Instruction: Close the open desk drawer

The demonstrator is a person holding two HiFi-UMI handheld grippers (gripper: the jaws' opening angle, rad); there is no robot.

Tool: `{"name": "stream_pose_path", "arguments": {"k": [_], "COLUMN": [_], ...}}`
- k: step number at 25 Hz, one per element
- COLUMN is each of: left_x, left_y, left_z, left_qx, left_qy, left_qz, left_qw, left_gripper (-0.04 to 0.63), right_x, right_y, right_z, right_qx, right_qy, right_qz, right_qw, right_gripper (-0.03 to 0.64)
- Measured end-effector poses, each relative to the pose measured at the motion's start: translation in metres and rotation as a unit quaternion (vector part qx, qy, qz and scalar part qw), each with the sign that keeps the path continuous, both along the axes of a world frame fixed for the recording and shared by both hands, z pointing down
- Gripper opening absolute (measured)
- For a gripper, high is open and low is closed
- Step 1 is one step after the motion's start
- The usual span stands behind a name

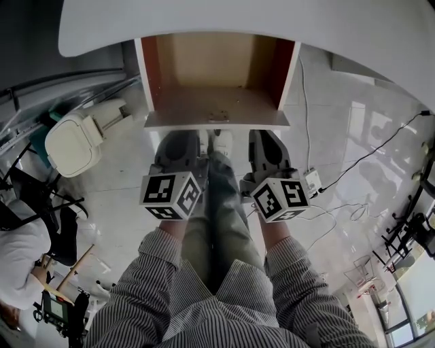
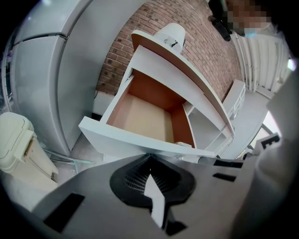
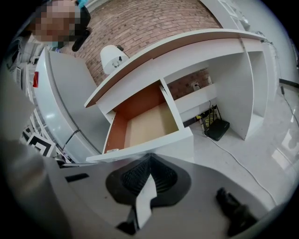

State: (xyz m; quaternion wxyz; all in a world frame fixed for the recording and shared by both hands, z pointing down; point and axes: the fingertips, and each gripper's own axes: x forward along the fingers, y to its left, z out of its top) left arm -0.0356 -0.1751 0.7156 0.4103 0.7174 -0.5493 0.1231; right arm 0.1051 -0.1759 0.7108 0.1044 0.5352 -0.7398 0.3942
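Note:
The open drawer point(image 1: 216, 75) juts out from under the white desk point(image 1: 204, 17), empty, with a tan floor and reddish-brown sides. Its white front panel point(image 1: 216, 120) faces me. My left gripper point(image 1: 178, 138) and right gripper point(image 1: 267, 138) are held side by side just below that panel, both shut and empty. In the left gripper view the drawer's front panel point(image 2: 135, 139) lies right at the tip of the left gripper point(image 2: 148, 157). The right gripper point(image 3: 149, 157) likewise sits against the front panel point(image 3: 152, 144). Whether they touch it I cannot tell.
A cream lidded bin point(image 1: 71, 143) stands on the floor to the left of the drawer. Cables point(image 1: 367, 160) and a power strip point(image 1: 312, 181) lie at the right. A black box point(image 3: 217, 129) sits under the desk. My legs and shoes point(image 1: 219, 141) are between the grippers.

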Motion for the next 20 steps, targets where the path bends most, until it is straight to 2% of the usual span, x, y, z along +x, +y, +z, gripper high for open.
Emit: {"name": "stream_pose_path", "arguments": {"k": [5,14,20], "left_x": [0.001,0.0,-0.001], "left_y": [-0.006,-0.011,-0.02], "left_z": [-0.015,-0.03,-0.045], "left_qx": [0.015,0.01,0.03], "left_qy": [-0.004,-0.01,-0.007], "left_qz": [0.001,0.006,0.007], "left_qw": [0.9999,0.9999,0.9995], "left_gripper": [0.012,0.012,0.012], "right_x": [0.001,0.0,-0.001], "right_y": [-0.006,-0.012,-0.023], "right_z": [-0.015,-0.031,-0.045], "right_qx": [0.021,0.022,0.042], "right_qy": [0.01,0.013,0.017], "right_qz": [-0.008,-0.01,-0.013], "right_qw": [1.0,1.0,0.999], "right_gripper": [0.017,0.017,0.017]}}
